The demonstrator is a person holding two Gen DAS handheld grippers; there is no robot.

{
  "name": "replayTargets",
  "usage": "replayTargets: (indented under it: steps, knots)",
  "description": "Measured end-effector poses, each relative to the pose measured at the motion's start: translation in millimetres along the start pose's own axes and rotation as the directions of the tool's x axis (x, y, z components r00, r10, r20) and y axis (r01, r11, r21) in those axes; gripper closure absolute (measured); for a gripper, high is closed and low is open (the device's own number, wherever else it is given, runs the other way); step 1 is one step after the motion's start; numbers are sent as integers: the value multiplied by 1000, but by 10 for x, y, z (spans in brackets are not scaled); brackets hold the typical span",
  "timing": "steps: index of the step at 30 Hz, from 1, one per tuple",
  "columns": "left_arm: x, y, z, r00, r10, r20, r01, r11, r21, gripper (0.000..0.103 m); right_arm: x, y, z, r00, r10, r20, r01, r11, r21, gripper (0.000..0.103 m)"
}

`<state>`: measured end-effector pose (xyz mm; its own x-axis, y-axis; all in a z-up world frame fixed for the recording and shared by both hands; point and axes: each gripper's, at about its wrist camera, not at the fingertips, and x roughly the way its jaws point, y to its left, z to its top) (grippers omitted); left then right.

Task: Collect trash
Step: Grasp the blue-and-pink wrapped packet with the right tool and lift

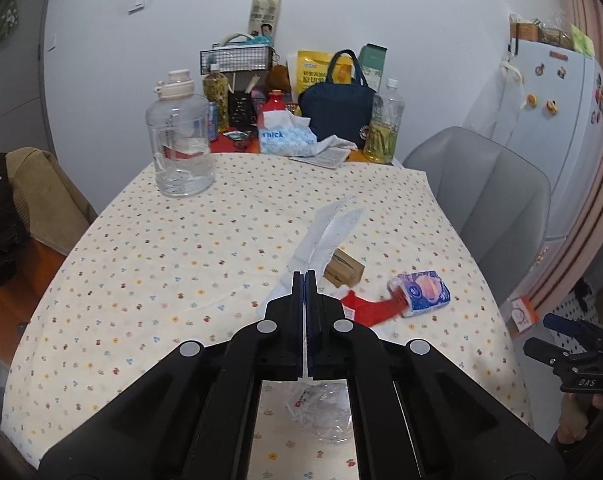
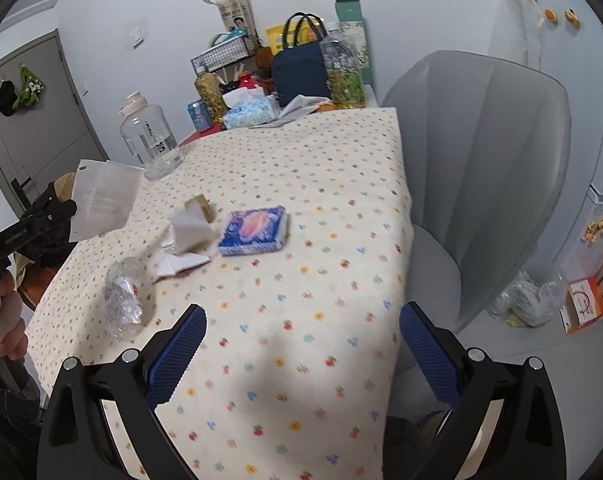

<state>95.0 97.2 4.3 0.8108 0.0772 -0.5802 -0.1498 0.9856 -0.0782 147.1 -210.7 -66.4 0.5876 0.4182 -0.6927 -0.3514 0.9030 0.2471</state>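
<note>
My left gripper [image 1: 306, 276] is shut on a white paper wrapper [image 1: 330, 232] and holds it above the table; the right wrist view shows the wrapper [image 2: 103, 200] raised at the left. My right gripper [image 2: 301, 344] is open and empty over the table's near right edge. On the flowered tablecloth [image 1: 141, 260] lie a blue tissue pack [image 2: 253, 230], a small brown box [image 1: 343, 270], a red wrapper [image 1: 367, 308], crumpled white paper [image 2: 189, 232] and crumpled clear plastic [image 2: 123, 300].
A large clear water jug [image 1: 181, 140], bottles, a tissue box [image 1: 285, 138] and a navy bag [image 1: 335, 108] crowd the table's far end. A grey chair [image 2: 481, 152] stands at the right. A clear-bagged trash bin [image 2: 527, 300] sits on the floor beyond it.
</note>
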Motion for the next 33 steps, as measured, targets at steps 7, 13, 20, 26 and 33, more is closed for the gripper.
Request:
replayTargets:
  steps: [7,13,20,26,33]
  knots:
    - [-62,245,-56,999,32,5,-32,997,-64,101,310,291,214,999,18,-27,-21,996,-84,13]
    - [-90,388,-139,998,58,-4,-58,993,-105,101,831,437,360,994,7,-106,-23,989,-147,14]
    - [-58,575,-229,996,84,-20,-86,985,-151,101,1317,453,422,982,-10,-190,-17,990,-139,12]
    - [-18,642,-274,996,85,-33,-90,981,-170,101,1496,534,483,980,-36,-198,1,985,-171,8]
    - [67,676,-311,995,92,-47,-99,978,-186,101,1546,578,533,974,-69,-217,20,975,-221,36]
